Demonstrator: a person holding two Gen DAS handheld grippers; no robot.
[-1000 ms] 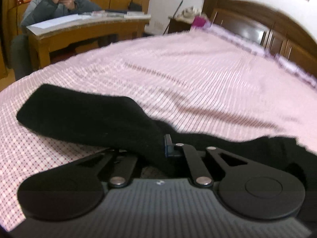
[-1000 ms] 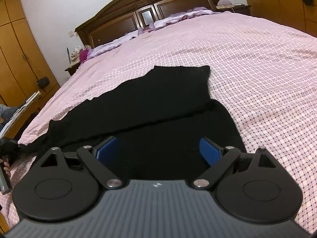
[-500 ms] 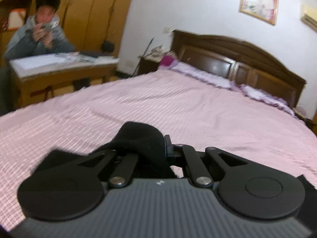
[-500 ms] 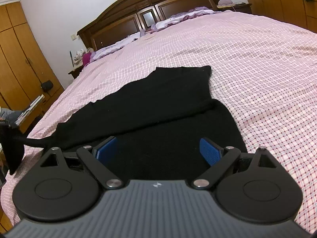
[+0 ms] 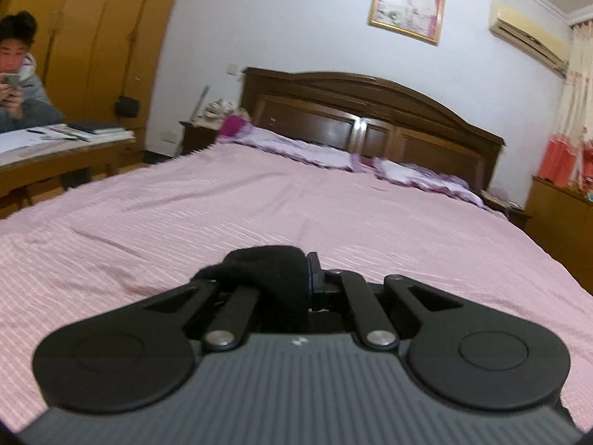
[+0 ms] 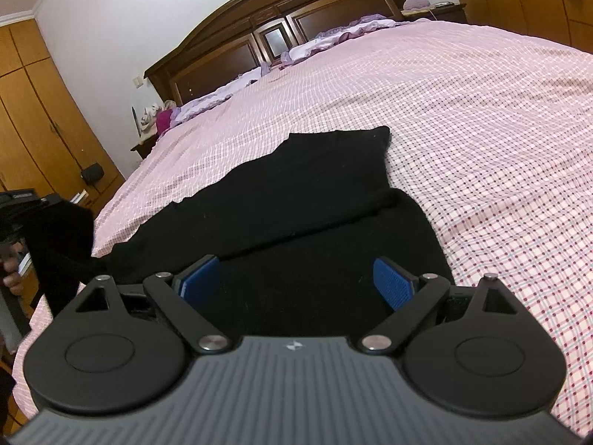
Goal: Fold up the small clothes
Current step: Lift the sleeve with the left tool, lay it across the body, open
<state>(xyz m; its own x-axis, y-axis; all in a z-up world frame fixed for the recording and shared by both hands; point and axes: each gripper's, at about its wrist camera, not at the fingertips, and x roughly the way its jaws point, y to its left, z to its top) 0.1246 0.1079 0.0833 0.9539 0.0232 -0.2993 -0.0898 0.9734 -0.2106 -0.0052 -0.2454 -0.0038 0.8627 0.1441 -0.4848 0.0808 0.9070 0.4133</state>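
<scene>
We take the black garment [image 6: 304, 200] as our landmark: it lies spread flat on the pink checked bedspread [image 6: 481, 118], one layer overlapping another, its far end toward the dark wooden headboard [image 6: 267, 33].

From the right wrist view, we see our right gripper [image 6: 296, 282] poised over the near end of the garment, its blue pads [image 6: 393, 283] spread wide with nothing between them. At the far left of this view, one end of the garment rises off the bed to our left gripper [image 6: 22, 207], with our fingers [image 6: 9, 280] just below.

The left wrist view shows what that one cannot: our left gripper [image 5: 302, 278] is clamped on a bunched black fold of the garment [image 5: 270, 270], which drapes over its left finger. The flat part of the garment is out of sight here. Beyond the fold we see only bedspread [image 5: 259, 204], then the headboard [image 5: 370, 111], and a seated person [image 5: 18, 85] at a desk [image 5: 55, 148] off to the left.
</scene>
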